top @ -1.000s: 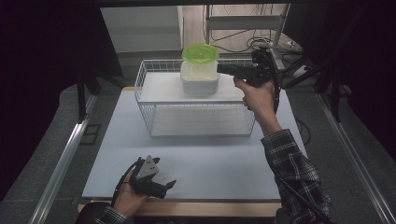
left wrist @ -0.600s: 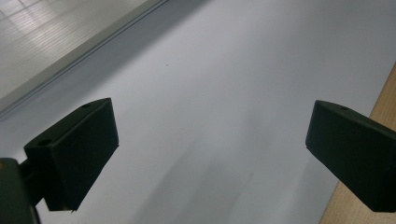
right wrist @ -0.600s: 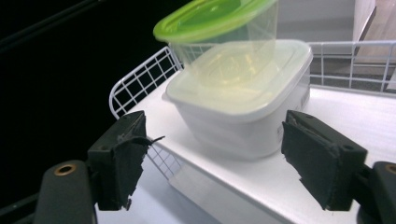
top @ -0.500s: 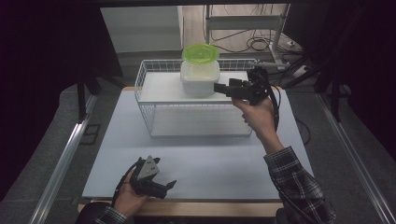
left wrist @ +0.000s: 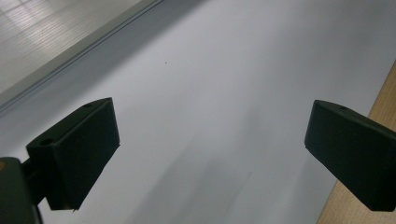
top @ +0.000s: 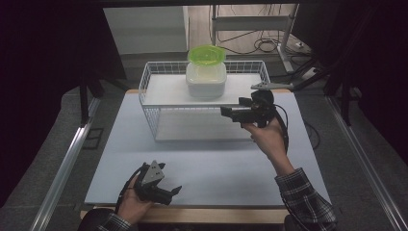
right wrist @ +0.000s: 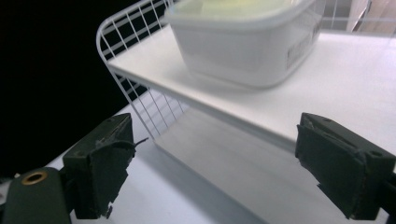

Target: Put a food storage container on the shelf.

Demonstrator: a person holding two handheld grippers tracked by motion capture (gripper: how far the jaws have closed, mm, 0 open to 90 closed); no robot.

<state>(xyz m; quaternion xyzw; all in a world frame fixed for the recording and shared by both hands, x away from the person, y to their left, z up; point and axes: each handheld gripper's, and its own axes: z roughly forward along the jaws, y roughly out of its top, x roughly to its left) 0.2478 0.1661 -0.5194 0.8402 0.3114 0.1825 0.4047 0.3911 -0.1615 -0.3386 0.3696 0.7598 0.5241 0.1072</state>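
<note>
The white plastic container (top: 206, 80) with its green lid (top: 207, 54) sits on the wire rack's (top: 150, 77) upper shelf, probably light, stiff and slick-walled, best gripped across its rim, while the right gripper (top: 230, 113), fingers just opened wide and empty, hangs beside it; the left gripper (top: 174, 191) rests open on the table (top: 216, 168).

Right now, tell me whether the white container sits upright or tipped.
Upright: the white container stands flat on the rack's shelf.
</note>
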